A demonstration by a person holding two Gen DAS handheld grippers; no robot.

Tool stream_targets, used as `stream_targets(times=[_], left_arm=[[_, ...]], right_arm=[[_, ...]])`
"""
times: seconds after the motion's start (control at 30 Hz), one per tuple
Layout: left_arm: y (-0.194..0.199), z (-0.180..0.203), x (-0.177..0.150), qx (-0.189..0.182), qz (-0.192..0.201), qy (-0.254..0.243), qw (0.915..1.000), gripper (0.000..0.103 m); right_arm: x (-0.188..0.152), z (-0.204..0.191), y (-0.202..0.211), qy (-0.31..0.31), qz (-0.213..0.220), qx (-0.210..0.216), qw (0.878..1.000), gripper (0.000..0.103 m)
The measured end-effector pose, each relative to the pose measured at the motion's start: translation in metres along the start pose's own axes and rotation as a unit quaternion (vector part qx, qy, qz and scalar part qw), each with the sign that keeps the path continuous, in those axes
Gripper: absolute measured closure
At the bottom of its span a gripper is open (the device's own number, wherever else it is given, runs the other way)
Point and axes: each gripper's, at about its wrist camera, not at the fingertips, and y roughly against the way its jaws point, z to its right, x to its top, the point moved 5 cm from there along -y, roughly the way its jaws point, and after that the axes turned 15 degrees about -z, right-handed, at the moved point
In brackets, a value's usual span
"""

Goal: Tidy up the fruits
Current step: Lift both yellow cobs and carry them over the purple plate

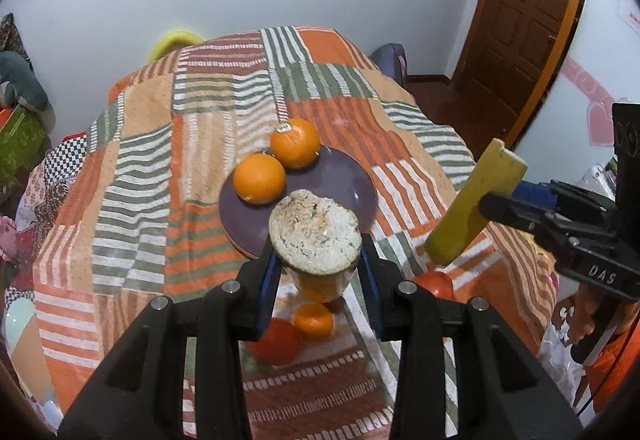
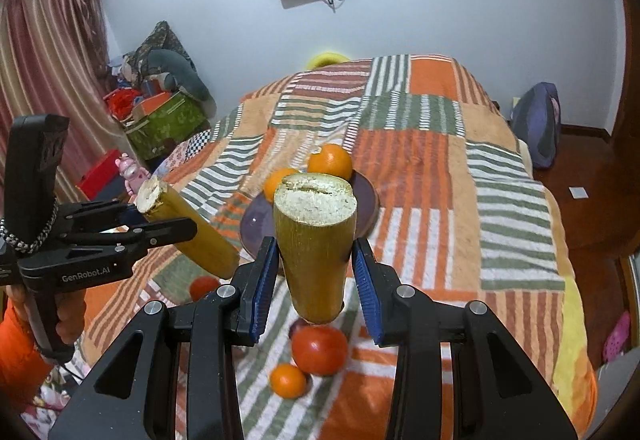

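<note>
The left tongs [image 1: 316, 264] pinch a cut piece of sugarcane [image 1: 315, 238] between their blue pads, its pale fibrous cut end tilted up toward the camera and its lower end hanging above the cloth. The right tongs [image 2: 316, 272] likewise pinch a second piece of sugarcane [image 2: 316, 240], nearly upright, with the yellow-green rind showing between the pads and the rough cut face on top. Both pieces are lifted clear of the table [image 1: 136, 175], which is covered by a striped patchwork cloth [image 2: 500, 199].

Beyond the left tongs sits a purple plate [image 1: 340, 179] with two oranges [image 1: 259, 178] on it, touching each other at its far left rim. Below the held sugarcane, on the cloth, lie a tomato [image 2: 319, 350] and a small tangerine [image 2: 288, 380] just beside it; another red fruit [image 2: 204, 288] lies near the left tongs' sugarcane, partly hidden.

In the right wrist view, a hand [image 2: 66, 320] in an orange sleeve grips the left handle.
</note>
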Motion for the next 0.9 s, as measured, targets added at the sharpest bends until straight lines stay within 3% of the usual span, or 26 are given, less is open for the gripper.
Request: stream_targets(times=[0.37, 0.9], left_arm=[[-0.015, -0.017, 0.009, 0.007, -0.006, 0.003, 1.0, 0.066], [-0.065, -0.033, 0.032, -0.02, -0.039, 0.004, 0.999, 0.066]], right_arm=[[0.026, -0.025, -0.044, 0.026, -0.023, 0.013, 0.999, 0.068], [0.042, -0.027, -0.092, 0.035, -0.061, 0.017, 0.997, 0.068]])
